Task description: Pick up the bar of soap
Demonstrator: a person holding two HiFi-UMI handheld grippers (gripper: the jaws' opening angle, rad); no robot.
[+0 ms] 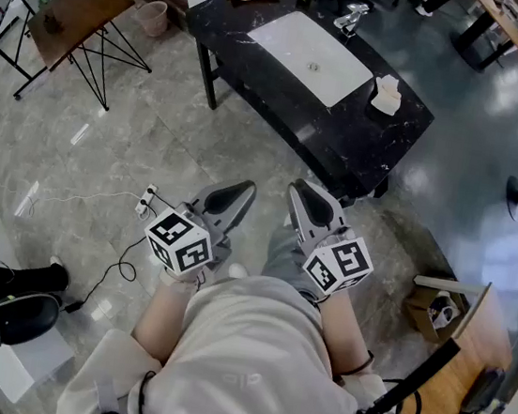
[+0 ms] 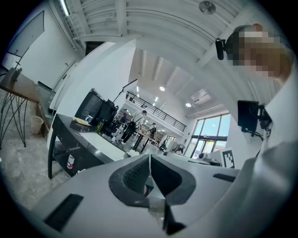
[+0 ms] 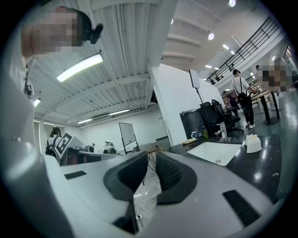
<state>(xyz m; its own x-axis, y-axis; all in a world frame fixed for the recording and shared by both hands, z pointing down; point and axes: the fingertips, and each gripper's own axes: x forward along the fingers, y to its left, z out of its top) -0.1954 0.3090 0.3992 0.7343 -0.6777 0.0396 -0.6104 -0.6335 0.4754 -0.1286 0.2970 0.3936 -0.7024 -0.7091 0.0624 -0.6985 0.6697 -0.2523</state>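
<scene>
Head view: both grippers clenched and empty, soap not yet reached.

The left gripper and the right gripper are held close to the body, each with its jaws pressed together and nothing between them. Well ahead of the right gripper's tips and a little to its right lies the bar of soap, or so I judge the small pale lump. It sits on the black counter, just beside the white sink. For a good approach, the right gripper should go forward, open before arriving, and descend with one pad on each long side.
</scene>
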